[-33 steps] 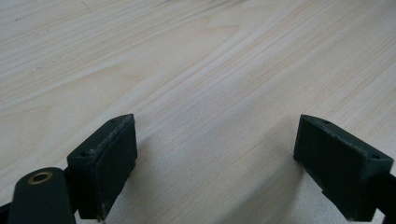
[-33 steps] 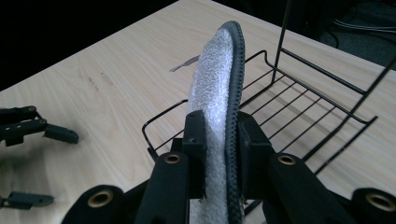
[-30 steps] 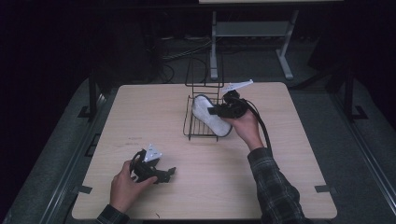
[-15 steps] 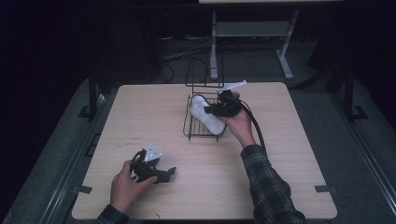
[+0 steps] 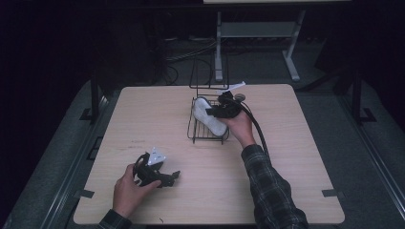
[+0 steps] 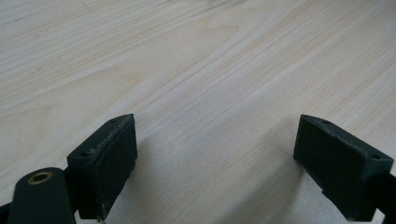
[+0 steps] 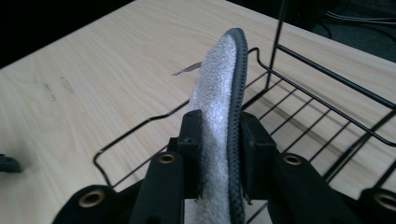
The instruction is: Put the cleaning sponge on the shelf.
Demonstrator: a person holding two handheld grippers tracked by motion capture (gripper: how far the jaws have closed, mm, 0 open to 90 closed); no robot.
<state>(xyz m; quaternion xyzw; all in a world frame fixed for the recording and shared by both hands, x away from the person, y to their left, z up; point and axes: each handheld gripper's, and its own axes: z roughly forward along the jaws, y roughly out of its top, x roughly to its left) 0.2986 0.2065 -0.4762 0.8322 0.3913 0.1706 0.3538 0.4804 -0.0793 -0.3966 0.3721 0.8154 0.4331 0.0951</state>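
Wooden table (image 5: 296, 157) under you, black wire rack (image 5: 206, 131) at twelve o'clock; your right gripper (image 7: 218, 140) clamps a white foam insole (image 7: 217, 93) above it, and your left gripper (image 6: 215, 163) sits at seven o'clock, jaws wide, holding nothing.

— What is that big flat thing?
— A wooden table (image 5: 286, 157), light brown, with faint lines in the wood.
— What sits on it?
— A black wire basket (image 5: 206, 137) near the far middle. A black gripper (image 5: 165, 178) rests on the near left part, with a hand (image 5: 128, 193) around it.
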